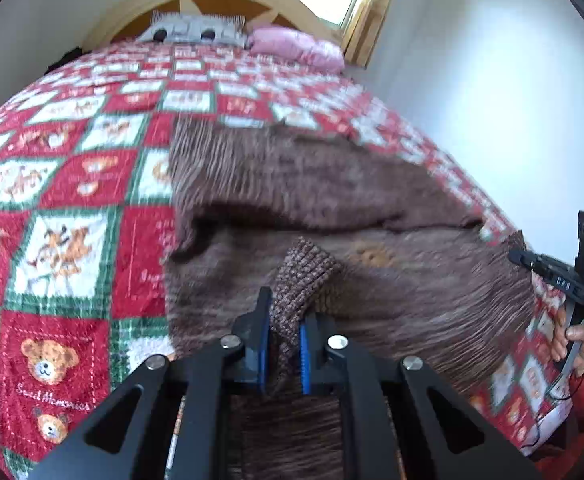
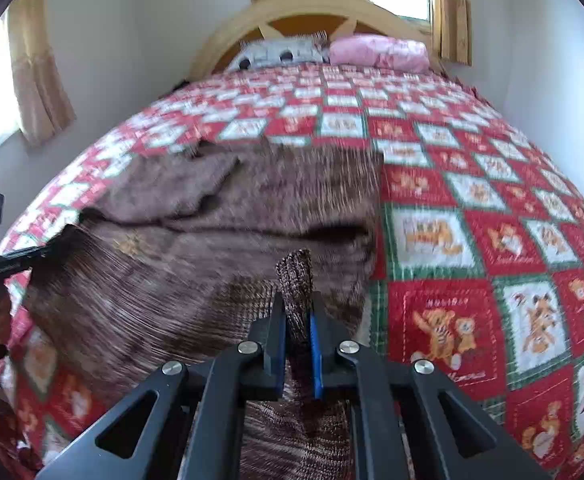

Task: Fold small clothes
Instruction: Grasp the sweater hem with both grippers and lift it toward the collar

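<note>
Brown knit garment (image 1: pixel 332 184) pinched by both hand-held grippers (image 1: pixel 283 344) (image 2: pixel 298 344), quilt (image 1: pixel 71 208) lettering perhaps "Sweet Memories"

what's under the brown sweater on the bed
The red, white and green teddy-bear quilt shows all around the brown knit sweater; whatever lies directly beneath is covered.

Legible text was sparse. On the bedspread (image 1: pixel 71 184), left wrist view, a red square with a teddy bear face carried the cursive words "Sweet Memories" (image 1: pixel 51 398) beneath the bear. In the right wrist view, a red bedspread (image 2: pixel 472 208) square with two bears showed small lettering above them that looked like "HOLIDAY" (image 2: pixel 446 303), though blurred. The right gripper (image 1: pixel 564 280), seen from the left wrist camera, bore white letters that read "DAS" (image 1: pixel 563 283). Other script on the squares was too blurred to read.
</note>
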Motion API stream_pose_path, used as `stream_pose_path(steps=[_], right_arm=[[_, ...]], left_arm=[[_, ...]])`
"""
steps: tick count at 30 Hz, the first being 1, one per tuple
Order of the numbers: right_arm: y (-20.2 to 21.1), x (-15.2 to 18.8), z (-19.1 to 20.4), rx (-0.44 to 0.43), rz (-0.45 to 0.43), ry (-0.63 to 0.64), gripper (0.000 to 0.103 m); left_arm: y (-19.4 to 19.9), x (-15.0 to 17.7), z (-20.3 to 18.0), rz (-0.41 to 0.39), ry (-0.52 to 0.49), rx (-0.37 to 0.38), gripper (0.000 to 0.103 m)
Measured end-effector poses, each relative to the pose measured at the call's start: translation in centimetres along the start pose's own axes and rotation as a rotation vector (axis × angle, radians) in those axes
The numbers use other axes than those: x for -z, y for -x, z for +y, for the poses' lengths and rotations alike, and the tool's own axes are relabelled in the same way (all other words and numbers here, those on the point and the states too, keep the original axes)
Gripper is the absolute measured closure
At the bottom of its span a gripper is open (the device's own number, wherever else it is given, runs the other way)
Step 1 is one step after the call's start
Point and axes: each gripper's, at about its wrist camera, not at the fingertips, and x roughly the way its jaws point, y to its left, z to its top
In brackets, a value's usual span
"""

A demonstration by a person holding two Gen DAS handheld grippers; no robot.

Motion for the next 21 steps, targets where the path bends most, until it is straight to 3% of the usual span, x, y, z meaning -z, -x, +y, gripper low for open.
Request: stream_pose_path(steps=[5,15,21], right_arm=[[1.8,-1.6,0.8,0.0,-0.062,0.029,0.094],[0.4,-4.8,0.4,0.056,-0.093,0.051,0.094],[-1.6,-9.5,0.1,0.088,-0.13,0.119,0.094]], left_arm=[[1.0,-1.8,-0.1,-0.054,0.043,0.01,0.091],[0.7,-4.2,0.7,-0.114,0.109,-0.03,0.091],[-0.4,-8.3,3.0,-0.165,0.198,-0.048,0.091]])
